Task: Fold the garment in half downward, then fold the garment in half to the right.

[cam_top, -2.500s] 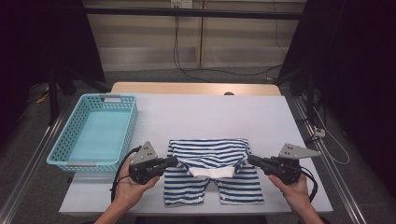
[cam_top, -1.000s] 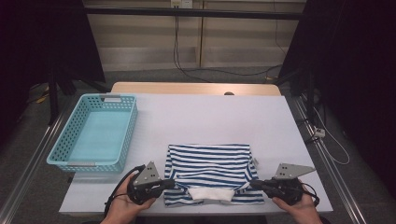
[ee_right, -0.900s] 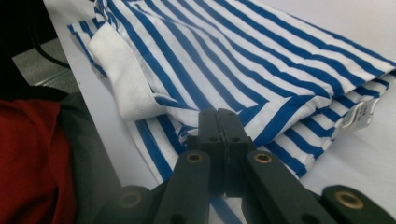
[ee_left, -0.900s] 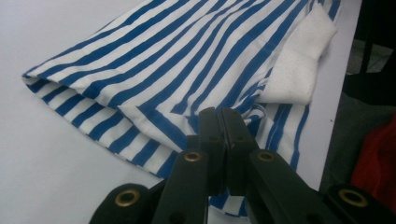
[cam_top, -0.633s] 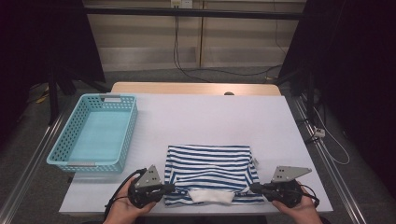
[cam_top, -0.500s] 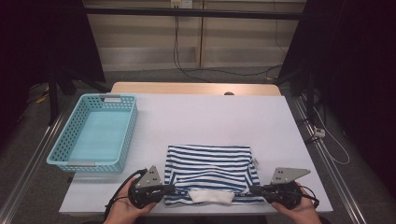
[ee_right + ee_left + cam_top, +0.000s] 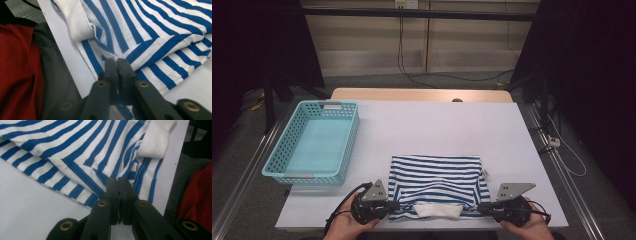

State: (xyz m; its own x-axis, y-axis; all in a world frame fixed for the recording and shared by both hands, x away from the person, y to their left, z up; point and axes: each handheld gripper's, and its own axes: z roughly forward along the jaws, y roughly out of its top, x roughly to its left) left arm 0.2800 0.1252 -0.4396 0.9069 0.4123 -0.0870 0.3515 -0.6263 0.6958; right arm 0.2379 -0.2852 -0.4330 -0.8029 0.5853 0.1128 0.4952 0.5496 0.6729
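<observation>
A blue-and-white striped garment (image 7: 437,182) lies folded on the near half of the white table (image 7: 437,125), with a white band (image 7: 437,211) at its near edge. My left gripper (image 7: 396,204) is at its near left corner and my right gripper (image 7: 481,206) at its near right corner. In the left gripper view the jaws (image 7: 117,180) stand almost together on the folded hem (image 7: 75,145). The right gripper view shows the same at the other hem (image 7: 162,30), its gripper (image 7: 117,60) nearly closed. Both pairs of jaws have just been opening a little, the cloth edge still between them.
A light blue plastic basket (image 7: 349,140) stands at the left of the table, with nothing visible in it. The table's near edge runs just under both hands. The person's red and grey clothing (image 7: 20,62) is right beyond that edge.
Both hands drew back toward the near edge with the garment's sides. The garment now lies as a flatter rectangle. In the last half second the hands barely shifted.
</observation>
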